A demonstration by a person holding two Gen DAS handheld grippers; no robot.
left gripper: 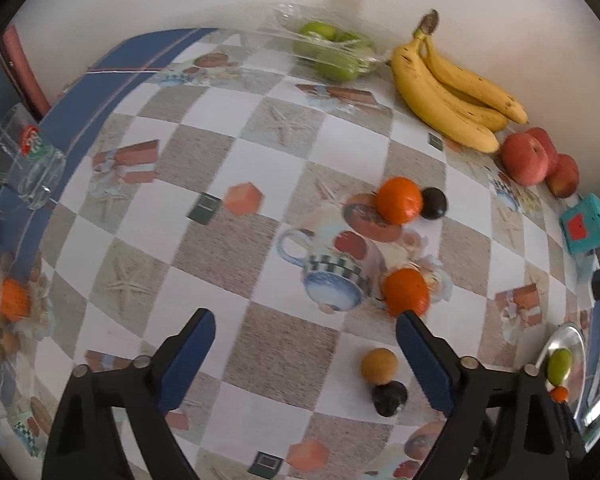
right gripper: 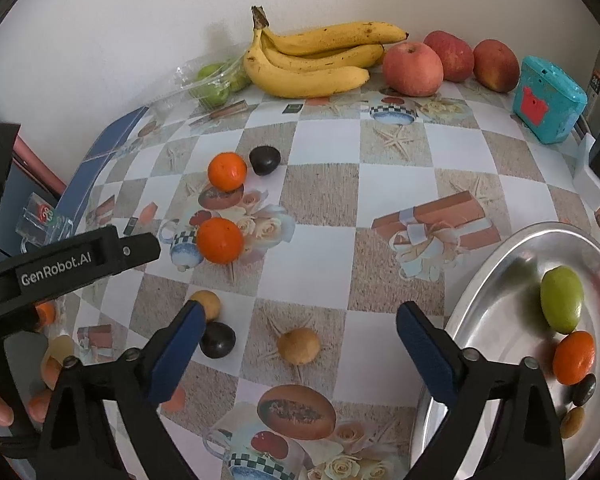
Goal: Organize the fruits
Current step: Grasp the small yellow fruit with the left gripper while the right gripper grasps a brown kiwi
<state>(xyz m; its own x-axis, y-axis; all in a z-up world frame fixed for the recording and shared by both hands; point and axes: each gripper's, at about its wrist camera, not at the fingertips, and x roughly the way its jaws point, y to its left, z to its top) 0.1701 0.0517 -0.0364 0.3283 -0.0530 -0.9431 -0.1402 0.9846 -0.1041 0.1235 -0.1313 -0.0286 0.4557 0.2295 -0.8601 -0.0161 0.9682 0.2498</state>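
Note:
Loose fruit lies on the patterned tablecloth. Two oranges [right gripper: 227, 171] [right gripper: 220, 240], two dark plums [right gripper: 265, 160] [right gripper: 217, 339] and two small tan fruits [right gripper: 299, 345] [right gripper: 207, 305] sit mid-table. A silver plate [right gripper: 496, 320] at the right holds a green fruit [right gripper: 562, 299], an orange [right gripper: 573, 357], a dark plum [right gripper: 584, 390] and a tan fruit [right gripper: 573, 422]. My right gripper [right gripper: 300, 330] is open and empty, above the nearest tan fruit. My left gripper [left gripper: 305, 336] is open and empty, just left of an orange [left gripper: 406, 292]; its arm shows in the right wrist view [right gripper: 72, 260].
Bananas [right gripper: 316, 60], three red apples [right gripper: 414, 68] and a bag of green fruit [right gripper: 216, 84] line the back wall. A teal box [right gripper: 548, 100] stands at the back right. A glass mug [left gripper: 24, 160] lies at the table's left edge. An orange [left gripper: 14, 300] sits far left.

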